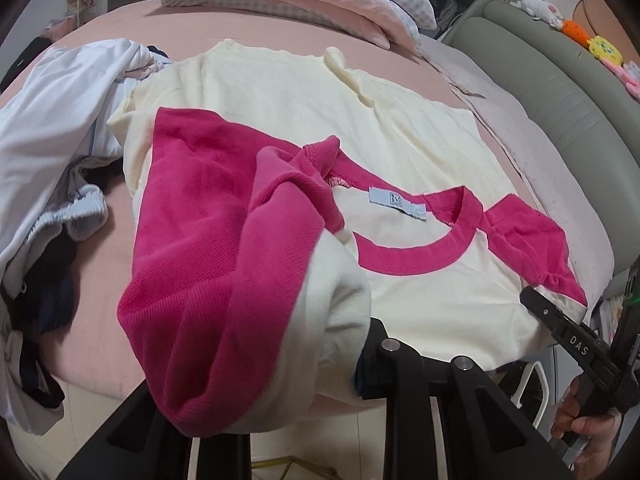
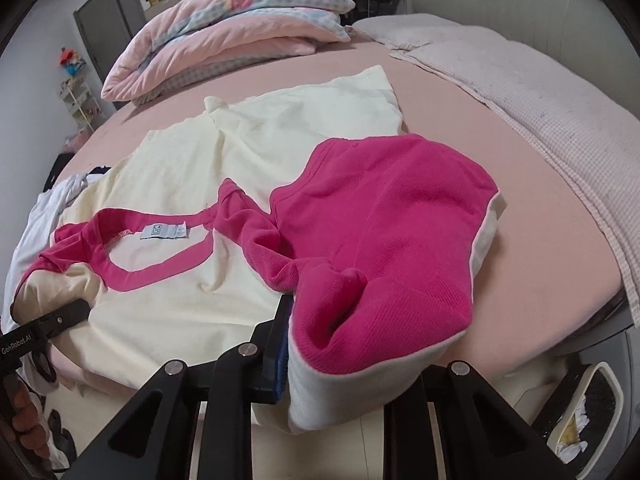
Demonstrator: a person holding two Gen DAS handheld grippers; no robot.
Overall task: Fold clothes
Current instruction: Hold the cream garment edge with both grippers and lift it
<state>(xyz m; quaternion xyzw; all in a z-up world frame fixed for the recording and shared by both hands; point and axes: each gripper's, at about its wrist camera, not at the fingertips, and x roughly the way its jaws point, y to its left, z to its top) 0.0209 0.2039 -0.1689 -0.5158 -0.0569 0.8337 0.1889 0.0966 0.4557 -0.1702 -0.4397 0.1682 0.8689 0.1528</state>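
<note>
A pink bed [image 2: 520, 200] carries a cream T-shirt [image 1: 280, 92]. Left gripper [image 1: 360, 368] and right gripper [image 2: 296, 344] have jaws clamped on its magenta sleeves [image 2: 384, 216], beside the collar [image 1: 424, 252].

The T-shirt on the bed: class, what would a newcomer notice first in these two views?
The cream T-shirt with hot-pink sleeves and collar, spread across the pink bed. Each hand-held gripper, left and right, pinches a shoulder, so the pink sleeves bunch up near the cameras. Behind lies a folded pink quilt.

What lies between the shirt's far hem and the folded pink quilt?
Only bare pink sheet separates the shirt from the quilt, clearest in the right wrist view.
</note>
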